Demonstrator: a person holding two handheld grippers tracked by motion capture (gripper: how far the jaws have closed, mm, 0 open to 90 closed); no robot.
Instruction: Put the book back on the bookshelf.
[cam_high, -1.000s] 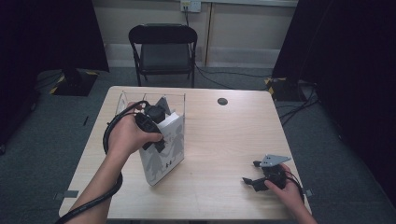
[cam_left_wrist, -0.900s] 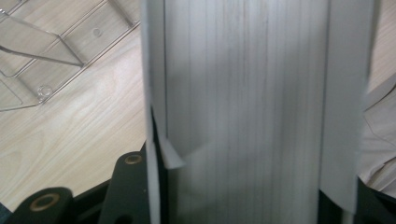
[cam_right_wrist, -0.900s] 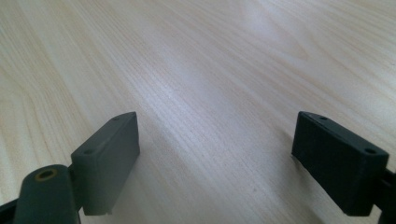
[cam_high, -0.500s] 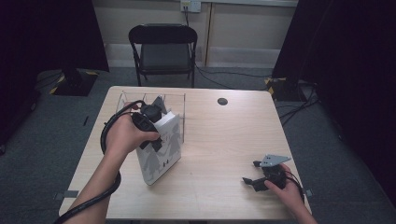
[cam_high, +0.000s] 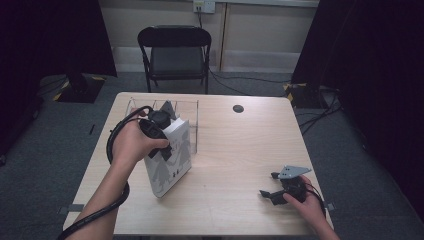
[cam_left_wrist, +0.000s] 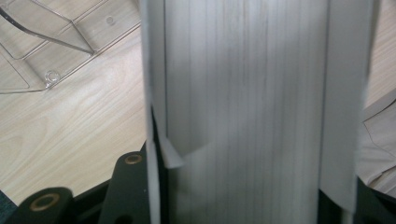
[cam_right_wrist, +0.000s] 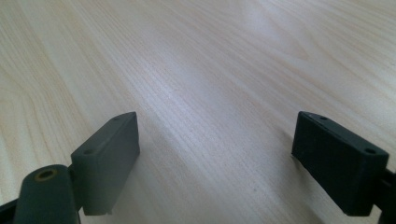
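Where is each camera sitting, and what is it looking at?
High view: above the table, looking forward and down; both forearms, left gripper clamping the white book, right gripper.
Left gripper view: on the left gripper, facing the book's page edges; jaw bases show.
Right gripper view: facing bare tabletop between open jaws.
Shared: book, clear rack.

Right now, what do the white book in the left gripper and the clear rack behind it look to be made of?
The book: likely paper with a glossy card cover; the left gripper view shows stacked page edges. The rack: clear hard plastic, probably acrylic, since the table's wood grain shows through its glossy dividers.
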